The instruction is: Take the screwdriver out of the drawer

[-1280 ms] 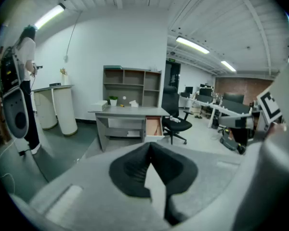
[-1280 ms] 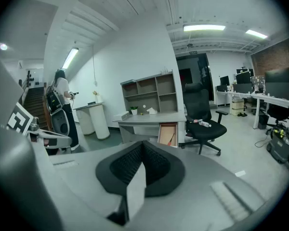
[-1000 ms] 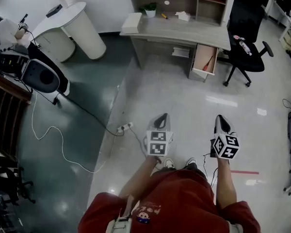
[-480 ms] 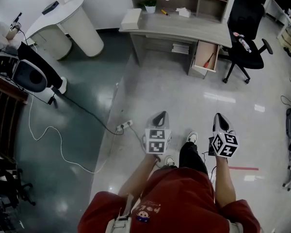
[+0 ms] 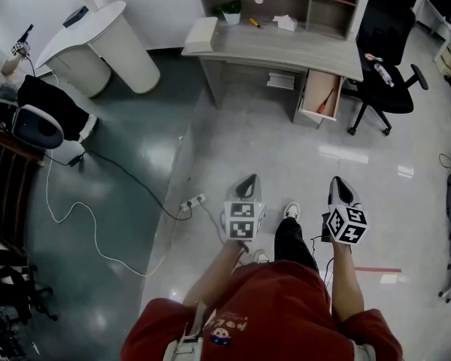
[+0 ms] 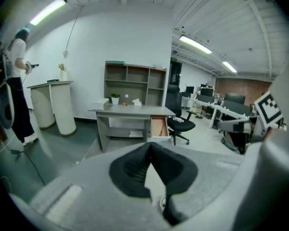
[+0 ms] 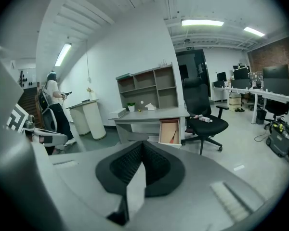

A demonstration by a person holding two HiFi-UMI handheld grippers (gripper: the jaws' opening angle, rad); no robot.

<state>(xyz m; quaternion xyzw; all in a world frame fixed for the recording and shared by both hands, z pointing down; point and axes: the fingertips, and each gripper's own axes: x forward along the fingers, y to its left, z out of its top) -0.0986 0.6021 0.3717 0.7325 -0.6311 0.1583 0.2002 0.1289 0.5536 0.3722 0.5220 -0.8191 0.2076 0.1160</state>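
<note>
The red-handled screwdriver (image 5: 324, 102) lies in the open wooden drawer (image 5: 313, 113) under the right end of the grey desk (image 5: 286, 45), far across the floor from me. My left gripper (image 5: 248, 179) and right gripper (image 5: 340, 181) are held side by side in front of my body, both pointing toward the desk. Each is shut with nothing between its pads. In the right gripper view the drawer (image 7: 167, 124) and the screwdriver (image 7: 173, 135) show just above my right gripper (image 7: 143, 143). In the left gripper view the drawer (image 6: 159, 126) shows past my left gripper (image 6: 150, 144).
A black office chair (image 5: 383, 74) stands right of the drawer. A power strip (image 5: 193, 199) with a white cable lies on the floor left of my grippers. A white rounded counter (image 5: 98, 43) is at the back left, and a person (image 6: 17, 81) stands beside it.
One of my legs has stepped forward between the grippers, and the room has shifted a little in view. Both grippers keep their place in front of me and stay shut.
</note>
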